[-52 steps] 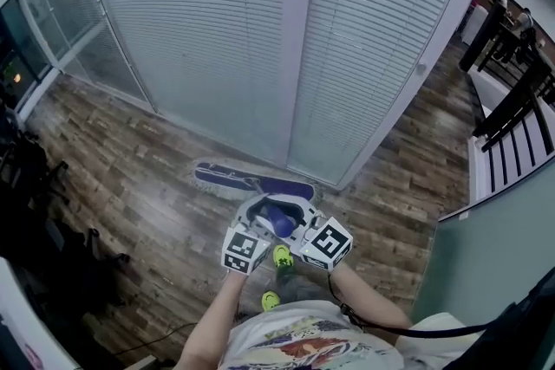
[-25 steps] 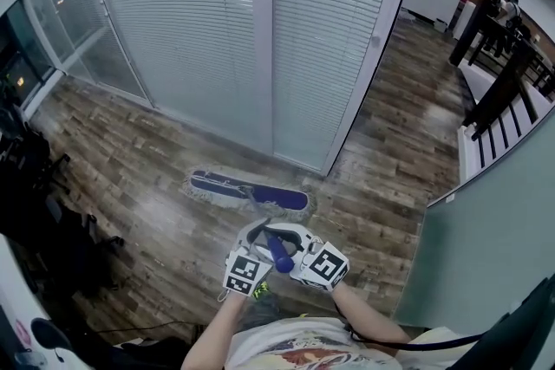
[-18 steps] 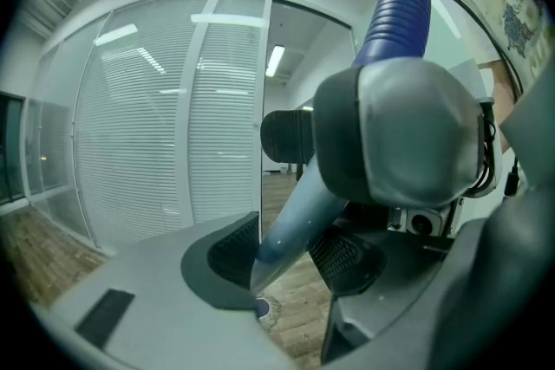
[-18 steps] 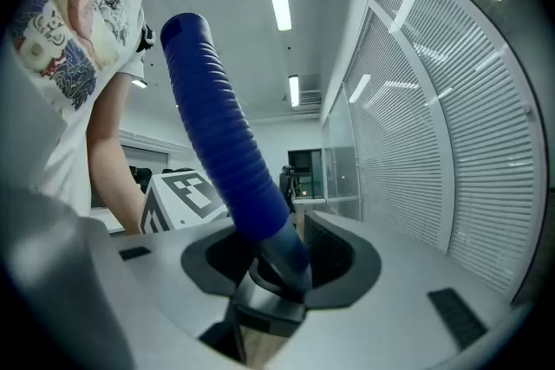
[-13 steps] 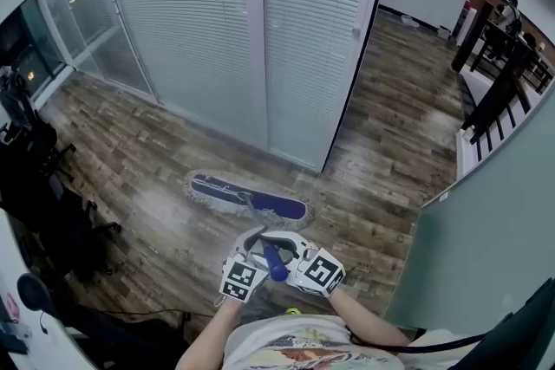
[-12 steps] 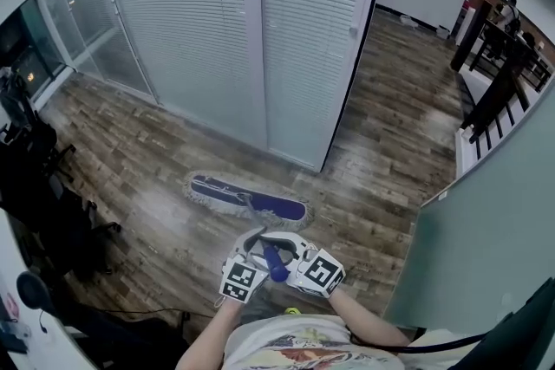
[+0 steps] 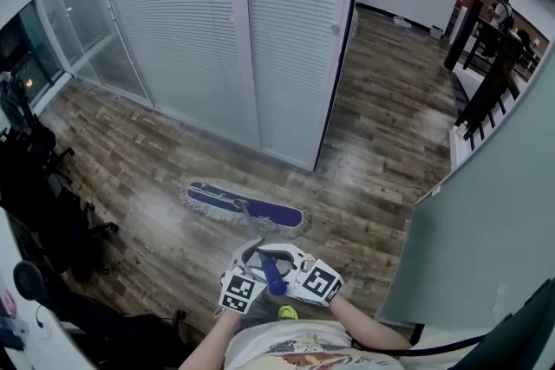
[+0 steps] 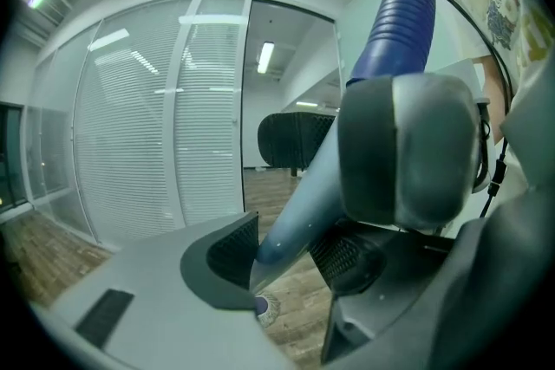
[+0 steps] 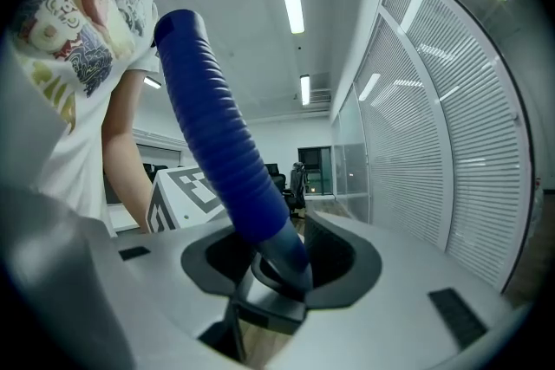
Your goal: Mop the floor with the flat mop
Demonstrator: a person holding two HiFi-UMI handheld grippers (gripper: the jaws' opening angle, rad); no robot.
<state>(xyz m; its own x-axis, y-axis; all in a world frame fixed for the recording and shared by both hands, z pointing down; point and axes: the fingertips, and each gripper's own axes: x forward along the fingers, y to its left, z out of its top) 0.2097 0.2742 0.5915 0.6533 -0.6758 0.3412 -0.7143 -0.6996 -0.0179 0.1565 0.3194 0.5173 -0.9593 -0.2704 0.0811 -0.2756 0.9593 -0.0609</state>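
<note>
The flat mop's blue pad with a pale fringe lies flat on the wood floor, a little in front of me. Its handle rises from the pad to my hands and ends in a blue ribbed grip. My left gripper and right gripper sit side by side, both shut on the handle. In the left gripper view the pale shaft passes between the jaws of the left gripper. In the right gripper view the right gripper clamps the base of the ribbed grip.
A glass wall with white blinds stands beyond the mop, its corner post near the middle. Dark office chairs crowd the left. A pale green partition is close on the right, a black railing behind it. A yellow-green shoe shows below my hands.
Both grippers and the mop have drawn back from the glass wall, dragging the pad across the floor. More floor shows between pad and wall. The grips are unchanged.
</note>
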